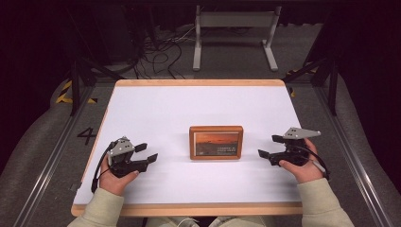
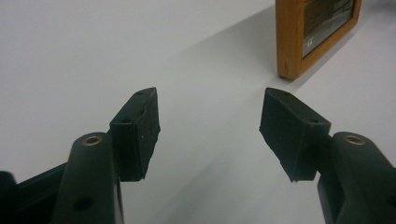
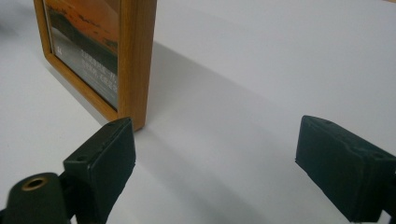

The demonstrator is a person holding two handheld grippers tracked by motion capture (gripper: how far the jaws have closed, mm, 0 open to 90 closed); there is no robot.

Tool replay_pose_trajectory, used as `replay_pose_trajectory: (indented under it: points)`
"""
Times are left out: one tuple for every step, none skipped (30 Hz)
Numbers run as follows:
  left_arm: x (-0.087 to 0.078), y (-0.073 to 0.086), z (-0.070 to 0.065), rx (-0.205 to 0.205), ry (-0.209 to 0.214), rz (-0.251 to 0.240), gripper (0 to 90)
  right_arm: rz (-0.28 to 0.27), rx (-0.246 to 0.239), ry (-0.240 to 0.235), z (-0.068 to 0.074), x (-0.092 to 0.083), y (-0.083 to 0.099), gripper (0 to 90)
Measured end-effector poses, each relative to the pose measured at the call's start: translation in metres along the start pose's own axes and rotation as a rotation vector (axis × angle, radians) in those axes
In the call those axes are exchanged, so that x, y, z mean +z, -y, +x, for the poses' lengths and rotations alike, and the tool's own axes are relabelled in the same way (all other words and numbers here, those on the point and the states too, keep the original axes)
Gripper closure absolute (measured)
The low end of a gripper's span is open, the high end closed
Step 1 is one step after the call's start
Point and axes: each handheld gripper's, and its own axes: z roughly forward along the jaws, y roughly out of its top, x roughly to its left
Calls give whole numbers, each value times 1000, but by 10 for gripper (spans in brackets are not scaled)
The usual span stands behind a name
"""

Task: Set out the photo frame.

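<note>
- High view: a dark room with cables and a white stand on the floor behind; the white counter (image 1: 156,113) carries one thing, a wooden frame (image 1: 216,142) with an orange sunset picture, sitting a little nearer the person than the middle.
- The left tongs (image 1: 147,152) and right tongs (image 1: 265,147) flank the frame, each well apart from it, both with jaws apart and holding nothing.
- Left gripper view: the left tongs (image 2: 210,128) gape over bare counter; the frame's corner (image 2: 292,42) stands ahead and off to the right, untouched.
- Right gripper view: the right tongs (image 3: 215,158) are spread wide; the frame (image 3: 135,56) stands upright just beyond one jaw, though I can't tell whether it touches.
- My reading: nothing is done yet. Closing in, gripping and moving the frame all remain.
</note>
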Motion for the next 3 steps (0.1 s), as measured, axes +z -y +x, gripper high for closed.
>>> replay_pose_trajectory:
  points:
    - [0,0,0,-5,0,1,379,-2,-3,-2,1,1,0,124]
    - [0,1,0,-5,-2,2,379,-3,-7,-2,1,1,0,123]
    - [0,1,0,-5,-2,2,377,-4,-13,-1,2,3,0,123]
